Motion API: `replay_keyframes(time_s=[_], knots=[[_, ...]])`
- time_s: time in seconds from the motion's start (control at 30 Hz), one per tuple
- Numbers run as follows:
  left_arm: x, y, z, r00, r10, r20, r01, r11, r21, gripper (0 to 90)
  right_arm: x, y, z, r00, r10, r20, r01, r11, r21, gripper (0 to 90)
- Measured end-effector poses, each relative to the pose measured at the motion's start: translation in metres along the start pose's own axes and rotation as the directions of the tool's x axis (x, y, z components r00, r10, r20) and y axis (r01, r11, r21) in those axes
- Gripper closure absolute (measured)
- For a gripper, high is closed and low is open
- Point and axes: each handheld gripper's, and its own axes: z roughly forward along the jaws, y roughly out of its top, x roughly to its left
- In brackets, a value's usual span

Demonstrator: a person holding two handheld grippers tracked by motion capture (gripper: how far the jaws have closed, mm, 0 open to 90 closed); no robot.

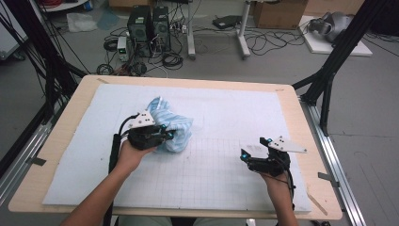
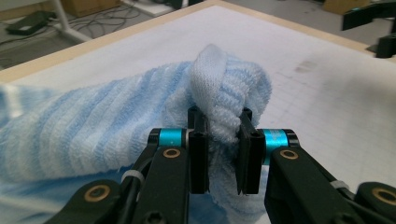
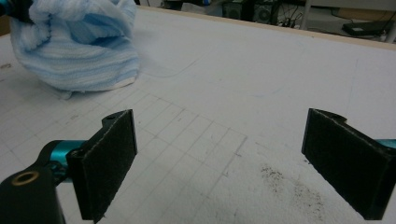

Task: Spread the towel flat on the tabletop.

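A light blue and white striped towel [image 1: 170,123] lies bunched on the white gridded mat [image 1: 221,117], left of the middle. My left gripper [image 1: 168,133] is at its near side, and in the left gripper view its jaws pinch a fold of the towel [image 2: 219,98] between the pads [image 2: 198,154]. My right gripper [image 1: 256,147] stands at the mat's right front, jaws wide apart with nothing between them [image 3: 219,163]. From the right gripper view the towel [image 3: 74,51] sits far off at the upper left.
The mat covers a wooden table [image 1: 66,127] whose edges frame it. Black frame posts [image 1: 329,70] rise at the back right and back left. Computers [image 1: 148,28] and cables lie on the floor beyond the table.
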Motion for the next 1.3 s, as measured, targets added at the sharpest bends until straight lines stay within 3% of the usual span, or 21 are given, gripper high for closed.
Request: replay_keyframes(time_s=[0.03, 0.07, 0.13, 0.2, 0.27, 0.4, 0.43, 0.47, 0.53, 0.6, 0.7, 0.73, 0.8, 0.83, 0.87, 0.97, 1.07, 1.1, 1.17, 1.27, 1.3], knots=[[-0.008, 0.002, 0.005, 0.9992, 0.015, 0.037, -0.014, 0.9999, -0.007, 78.0, -0.001, 0.000, 0.000, 1.0000, -0.003, 0.001, 0.003, 1.000, -0.001, 9.4], [-0.008, 0.002, 0.005, 0.9992, 0.015, 0.037, -0.014, 0.9999, -0.007, 78.0, -0.001, 0.000, 0.000, 1.0000, -0.004, 0.001, 0.004, 1.000, -0.002, 9.4], [-0.021, 0.005, 0.015, 0.9955, 0.044, 0.084, -0.043, 0.9990, -0.012, 78.0, -0.001, 0.000, 0.000, 1.0000, 0.002, 0.002, -0.002, 1.000, 0.001, 9.4], [-0.024, 0.006, 0.018, 0.9945, 0.049, 0.092, -0.048, 0.9987, -0.015, 78.0, -0.002, -0.001, 0.000, 1.0000, 0.003, 0.004, -0.003, 1.000, 0.002, 9.4], [-0.025, 0.007, 0.024, 0.9944, 0.060, 0.086, -0.060, 0.9982, -0.010, 77.7, -0.003, -0.001, 0.000, 1.0000, 0.006, 0.004, -0.006, 1.000, 0.003, 9.4], [-0.018, 0.004, 0.033, 0.9990, 0.031, 0.033, -0.031, 0.9995, -0.002, 72.0, -0.003, -0.002, 0.000, 0.9999, 0.013, 0.007, -0.013, 1.000, 0.008, 9.4], [-0.014, 0.005, 0.033, 1.0000, 0.006, -0.003, -0.006, 0.9999, -0.009, 62.2, -0.004, -0.002, 0.001, 0.9999, 0.009, 0.007, -0.009, 1.000, 0.008, 9.4], [-0.012, 0.005, 0.032, 0.9996, -0.011, -0.024, 0.011, 0.9997, -0.020, 41.5, -0.004, -0.003, 0.001, 0.9999, 0.013, 0.007, -0.013, 1.000, 0.013, 9.4], [0.000, 0.006, 0.020, 0.9950, -0.057, -0.082, 0.050, 0.9957, -0.078, 34.2, -0.004, -0.004, 0.001, 0.9998, 0.019, 0.005, -0.019, 1.000, 0.014, 9.4], [0.004, 0.006, 0.014, 0.9934, -0.061, -0.097, 0.053, 0.9951, -0.084, 31.4, -0.004, -0.004, 0.002, 0.9998, 0.019, 0.003, -0.019, 1.000, 0.014, 9.4], [0.017, 0.003, -0.008, 0.9882, -0.068, -0.138, 0.054, 0.9930, -0.105, 31.4, -0.002, -0.003, 0.004, 0.9994, 0.032, -0.015, -0.032, 0.999, 0.014, 9.4], [0.027, -0.003, -0.021, 0.9843, -0.085, -0.155, 0.068, 0.9916, -0.110, 31.4, 0.001, -0.003, 0.007, 0.9996, 0.017, -0.021, -0.016, 1.000, 0.020, 9.4], [0.031, -0.007, -0.028, 0.9824, -0.091, -0.164, 0.075, 0.9921, -0.101, 31.4, 0.006, -0.001, 0.010, 0.9993, 0.007, -0.036, -0.006, 1.000, 0.028, 9.4], [0.038, -0.016, -0.039, 0.9778, -0.098, -0.185, 0.080, 0.9913, -0.105, 31.4, 0.009, 0.000, 0.012, 0.9992, 0.003, -0.041, -0.001, 0.999, 0.033, 9.4], [0.038, -0.016, -0.039, 0.9778, -0.098, -0.185, 0.080, 0.9913, -0.105, 31.4, 0.009, 0.000, 0.012, 0.9992, 0.003, -0.041, -0.001, 0.999, 0.033, 9.4], [0.048, -0.036, -0.054, 0.9698, -0.121, -0.212, 0.101, 0.9897, -0.101, 31.5, 0.017, 0.005, 0.019, 0.9976, -0.015, -0.067, 0.017, 0.999, 0.034, 9.4], [0.051, -0.045, -0.058, 0.9674, -0.134, -0.215, 0.115, 0.9881, -0.102, 31.7, 0.022, 0.007, 0.026, 0.9967, -0.019, -0.079, 0.023, 0.999, 0.045, 9.4], [0.053, -0.050, -0.060, 0.9669, -0.137, -0.215, 0.121, 0.9891, -0.084, 31.8, 0.029, 0.009, 0.037, 0.9951, -0.024, -0.096, 0.030, 0.998, 0.060, 9.4], [0.053, -0.052, -0.060, 0.9670, -0.140, -0.213, 0.122, 0.9881, -0.094, 31.9, 0.032, 0.011, 0.041, 0.9942, -0.019, -0.106, 0.026, 0.997, 0.066, 9.4], [0.054, -0.053, -0.061, 0.9679, -0.133, -0.213, 0.116, 0.9892, -0.089, 33.3, 0.046, 0.021, 0.061, 0.9891, -0.021, -0.146, 0.032, 0.996, 0.079, 9.4], [0.054, -0.053, -0.060, 0.9689, -0.133, -0.209, 0.117, 0.9892, -0.088, 33.9, 0.058, 0.030, 0.080, 0.9848, -0.023, -0.172, 0.039, 0.995, 0.092, 9.4]])
